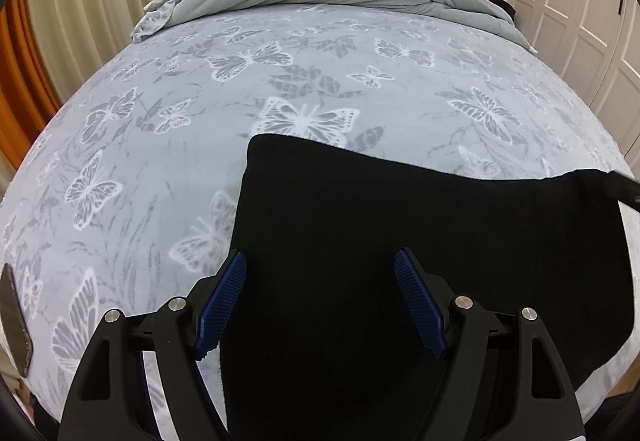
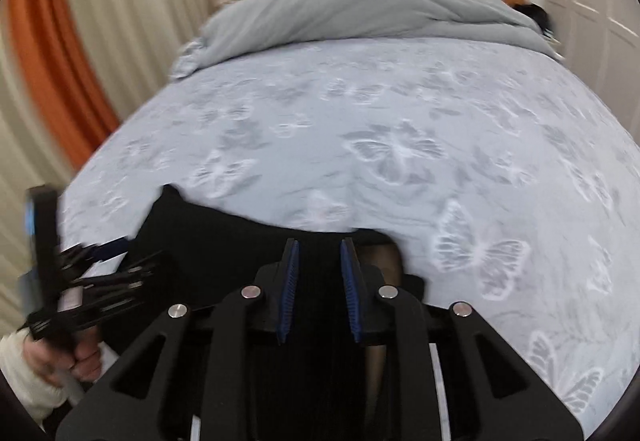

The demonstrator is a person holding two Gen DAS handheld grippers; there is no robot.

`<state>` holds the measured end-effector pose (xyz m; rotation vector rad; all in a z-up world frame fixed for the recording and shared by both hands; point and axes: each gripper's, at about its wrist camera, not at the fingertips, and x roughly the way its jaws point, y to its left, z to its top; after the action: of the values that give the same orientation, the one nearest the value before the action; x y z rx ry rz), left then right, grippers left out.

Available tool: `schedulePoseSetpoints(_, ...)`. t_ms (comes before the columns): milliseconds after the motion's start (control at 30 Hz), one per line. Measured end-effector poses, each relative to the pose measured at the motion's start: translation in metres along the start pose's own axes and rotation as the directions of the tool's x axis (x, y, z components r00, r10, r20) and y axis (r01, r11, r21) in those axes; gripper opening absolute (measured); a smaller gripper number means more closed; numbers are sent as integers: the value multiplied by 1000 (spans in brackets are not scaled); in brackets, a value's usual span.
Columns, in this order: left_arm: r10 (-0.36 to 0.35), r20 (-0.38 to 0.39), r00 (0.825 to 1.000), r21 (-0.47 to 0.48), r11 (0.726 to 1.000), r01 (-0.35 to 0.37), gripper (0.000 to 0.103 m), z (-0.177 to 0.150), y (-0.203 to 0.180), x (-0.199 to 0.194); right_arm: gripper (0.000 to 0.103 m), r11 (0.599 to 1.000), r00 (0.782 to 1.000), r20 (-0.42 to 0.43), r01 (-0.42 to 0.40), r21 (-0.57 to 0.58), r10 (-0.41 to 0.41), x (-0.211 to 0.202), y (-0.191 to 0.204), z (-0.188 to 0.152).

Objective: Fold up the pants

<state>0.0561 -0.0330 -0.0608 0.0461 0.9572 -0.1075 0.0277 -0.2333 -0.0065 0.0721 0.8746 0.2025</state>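
Pants [image 1: 400, 241], black and already doubled into a flat panel, are lying on the butterfly-print bed [image 1: 160, 161] in the left wrist view, the left tool [image 1: 320, 281] hovering over their near edge with its blue pads spread wide and gripping nothing. In the blurred right wrist view, the right tool [image 2: 320, 261] is standing with its pads close together over dark fabric of the pants [image 2: 208, 237]; whether they are pinching it cannot be told. At least one more fold appears to be remaining.
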Motion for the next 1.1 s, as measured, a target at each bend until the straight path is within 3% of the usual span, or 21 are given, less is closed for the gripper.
schedulePoseSetpoints(133,22,-5,1000,6,1000,-22,77,-3,1,5,18,995,982,-162,93,-16,-95,54,-13,-17)
schedulePoseSetpoints(233,26,-2,1000,13,1000,-26,78,-3,1,5,18,994,988,-134,83,65,-73,52,-20,-7)
schedulePoseSetpoints(333,29,-2,1000,13,1000,-29,78,-3,2,3,22,996,999,-35,-9,92,12,27,-8,3)
schedulePoseSetpoints(467,26,49,998,-34,999,-24,78,4,23,-18,22,989,989,28,-146,-2,146,20,37,16)
schedulePoseSetpoints(600,81,72,994,-116,991,-73,79,13,63,-34,22,970,971,-38,-238,-45,237,60,86,24)
schedulePoseSetpoints(800,128,44,991,-224,968,-115,79,11,117,-36,22,948,940,-219,-293,-122,262,144,158,6)
schedulePoseSetpoints(933,143,25,989,-226,965,-134,79,4,133,-34,23,937,951,-183,-284,-204,249,146,175,4)
schedulePoseSetpoints(1000,139,15,990,-223,966,-132,79,3,136,-32,22,935,942,-157,-319,-153,295,133,164,13)
schedulePoseSetpoints(1100,125,11,992,-217,969,-120,79,1,134,-34,22,958,962,-59,-272,-92,267,92,128,26)
